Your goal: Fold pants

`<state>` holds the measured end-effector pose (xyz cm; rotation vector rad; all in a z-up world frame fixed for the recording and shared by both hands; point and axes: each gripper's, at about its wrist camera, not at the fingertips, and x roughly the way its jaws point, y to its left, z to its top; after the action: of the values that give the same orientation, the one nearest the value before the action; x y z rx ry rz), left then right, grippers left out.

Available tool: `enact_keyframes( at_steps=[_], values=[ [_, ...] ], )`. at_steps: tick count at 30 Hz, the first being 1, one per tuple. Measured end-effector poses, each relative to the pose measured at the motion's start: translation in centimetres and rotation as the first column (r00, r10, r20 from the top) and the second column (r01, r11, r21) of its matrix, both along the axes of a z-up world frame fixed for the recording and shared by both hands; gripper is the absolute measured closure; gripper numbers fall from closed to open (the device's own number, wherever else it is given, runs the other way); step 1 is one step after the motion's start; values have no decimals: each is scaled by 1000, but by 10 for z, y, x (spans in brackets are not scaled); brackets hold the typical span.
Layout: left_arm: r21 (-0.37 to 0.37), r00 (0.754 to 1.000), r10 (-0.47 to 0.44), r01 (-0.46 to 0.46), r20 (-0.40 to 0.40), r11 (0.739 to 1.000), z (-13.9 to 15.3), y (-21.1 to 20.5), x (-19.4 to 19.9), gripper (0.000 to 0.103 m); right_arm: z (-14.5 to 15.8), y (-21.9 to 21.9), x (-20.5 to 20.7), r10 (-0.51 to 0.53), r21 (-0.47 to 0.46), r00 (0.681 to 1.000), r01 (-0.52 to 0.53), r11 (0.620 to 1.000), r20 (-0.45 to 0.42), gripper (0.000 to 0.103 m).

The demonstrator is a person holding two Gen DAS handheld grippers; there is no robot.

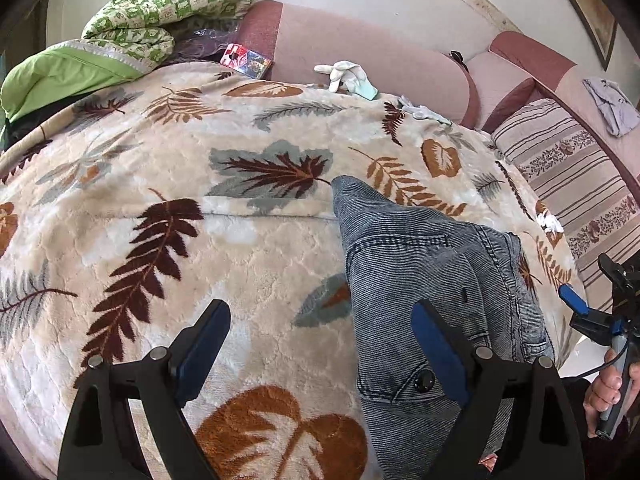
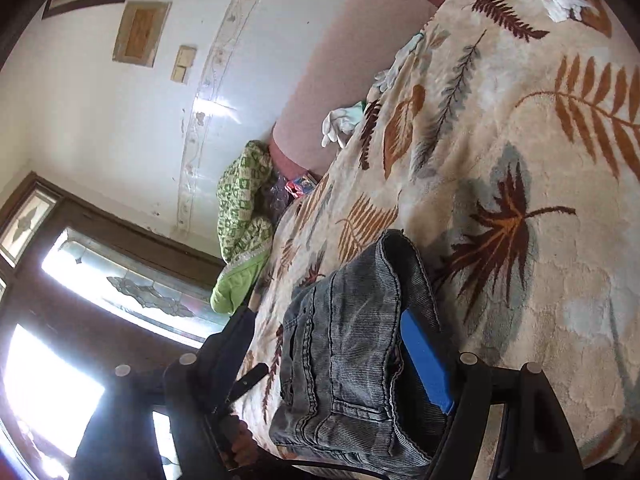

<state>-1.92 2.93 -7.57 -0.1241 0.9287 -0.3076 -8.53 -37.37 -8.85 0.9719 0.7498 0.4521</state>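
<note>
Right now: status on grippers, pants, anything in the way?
Left gripper open, nothing between the pads. Right gripper open, straddling the folded pants, not clamped. Pants lie on the leaf blanket. White gloves far off, nothing blocking.

Ribbed grey denim pants (image 1: 420, 248) on plush fleece blanket (image 1: 200, 240)

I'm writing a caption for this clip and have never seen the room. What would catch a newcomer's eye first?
First, the plush leaf-patterned blanket that covers the whole bed. On it, near the bed's edge, lies a folded bundle of grey-blue jeans, with the open left claw over its left side and the right claw open around it. At the back, a green checked quilt is heaped against the pink headboard.
</note>
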Motion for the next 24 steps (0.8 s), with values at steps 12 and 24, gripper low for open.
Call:
enact_keyframes(
  at_steps=[12,24],
  values=[
    [151,986,81,-103,144,983,19,5,-8,11,16,46,0,42,-286,998,-27,958,47,24],
    [227,977,77,-122,198,966,24,-3,-16,11,26,70,-9,34,-514,995,18,858,93,24]
  ],
)
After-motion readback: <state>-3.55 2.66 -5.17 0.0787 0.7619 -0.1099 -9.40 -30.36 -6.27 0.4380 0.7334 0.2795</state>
